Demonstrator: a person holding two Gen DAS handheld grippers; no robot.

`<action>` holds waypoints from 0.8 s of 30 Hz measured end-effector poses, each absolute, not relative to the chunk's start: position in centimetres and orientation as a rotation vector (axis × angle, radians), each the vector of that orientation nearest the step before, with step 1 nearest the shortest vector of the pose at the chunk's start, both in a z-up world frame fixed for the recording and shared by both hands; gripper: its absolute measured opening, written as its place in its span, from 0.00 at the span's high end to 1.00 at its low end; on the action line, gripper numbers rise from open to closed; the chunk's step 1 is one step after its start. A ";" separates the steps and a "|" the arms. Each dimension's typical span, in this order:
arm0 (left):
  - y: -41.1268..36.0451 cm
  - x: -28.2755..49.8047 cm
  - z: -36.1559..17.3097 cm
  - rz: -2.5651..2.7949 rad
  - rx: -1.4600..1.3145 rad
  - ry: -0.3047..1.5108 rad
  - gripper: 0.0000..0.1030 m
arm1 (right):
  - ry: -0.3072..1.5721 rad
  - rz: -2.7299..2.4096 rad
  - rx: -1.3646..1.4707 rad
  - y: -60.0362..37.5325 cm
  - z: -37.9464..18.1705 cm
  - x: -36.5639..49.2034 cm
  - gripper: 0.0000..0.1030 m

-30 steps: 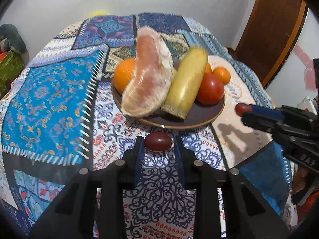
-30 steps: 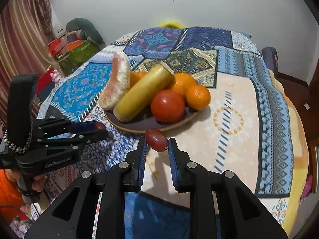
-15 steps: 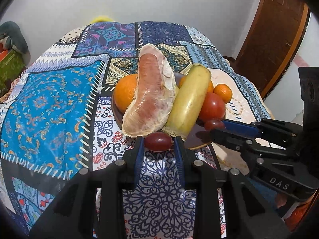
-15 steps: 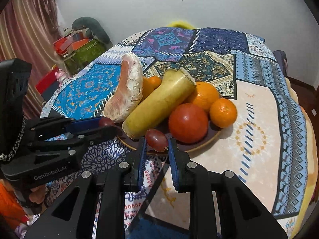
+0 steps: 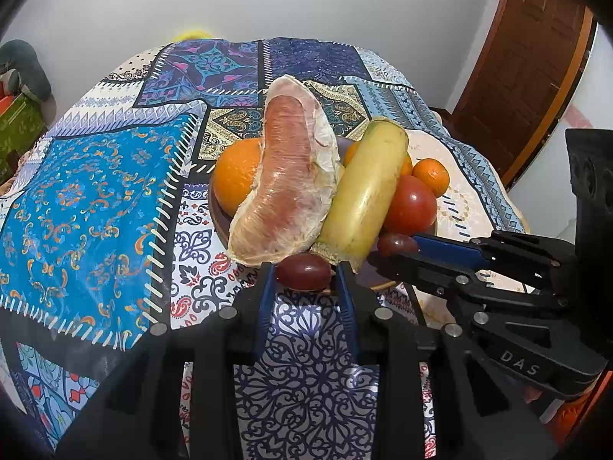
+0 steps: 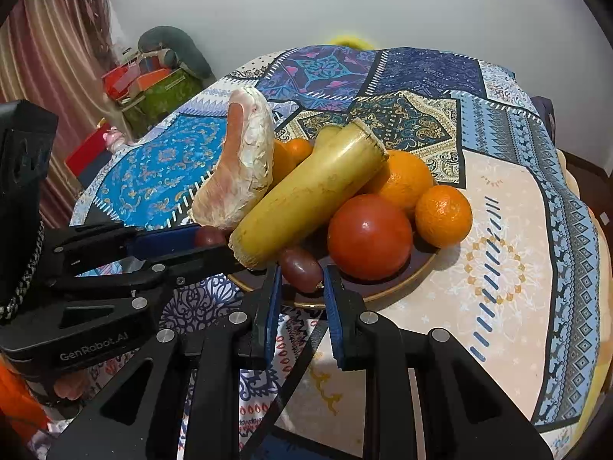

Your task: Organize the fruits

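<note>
A dark plate (image 6: 398, 287) holds a wrapped pomelo wedge (image 5: 291, 176), a long yellow fruit (image 5: 367, 191), a red tomato (image 6: 369, 235) and oranges (image 6: 442, 216). My left gripper (image 5: 304, 268) is over the plate's near rim. A dark red grape (image 5: 304, 273) sits between its pads; the jaws are opening, though the pads still look to touch it. My right gripper (image 6: 300, 273) is shut on a second grape (image 6: 300, 267) in front of the tomato. Each gripper tip shows in the other view, at the yellow fruit's cut end.
The plate stands on a round table under a patchwork cloth (image 5: 88, 207). A brown door (image 5: 536, 69) is at the right. Boxes and a cushion (image 6: 153, 80) sit against the wall and curtain at the left. The two grippers nearly meet at the plate's front.
Both grippers have closed in on the plate with their grapes. The right one came in from the side to the plate's front rim, beside the left one.
</note>
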State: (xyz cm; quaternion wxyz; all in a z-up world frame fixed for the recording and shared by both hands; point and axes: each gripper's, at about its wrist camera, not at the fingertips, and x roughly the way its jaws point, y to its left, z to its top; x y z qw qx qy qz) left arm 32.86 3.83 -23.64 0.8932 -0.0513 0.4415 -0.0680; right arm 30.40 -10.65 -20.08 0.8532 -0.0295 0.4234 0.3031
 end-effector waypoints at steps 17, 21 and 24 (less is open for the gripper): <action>4.4 29.4 -19.0 -0.102 -0.109 0.828 0.59 | 0.821 0.595 -0.096 -11.3 -17.4 28.3 0.75; 4.1 26.9 -15.1 -0.081 -0.093 0.736 0.59 | 0.750 0.575 -0.084 -12.2 -14.2 26.5 0.75; 3.9 24.3 -11.5 -0.068 -0.085 0.647 0.59 | 0.665 0.555 -0.074 -13.2 -10.6 24.3 0.75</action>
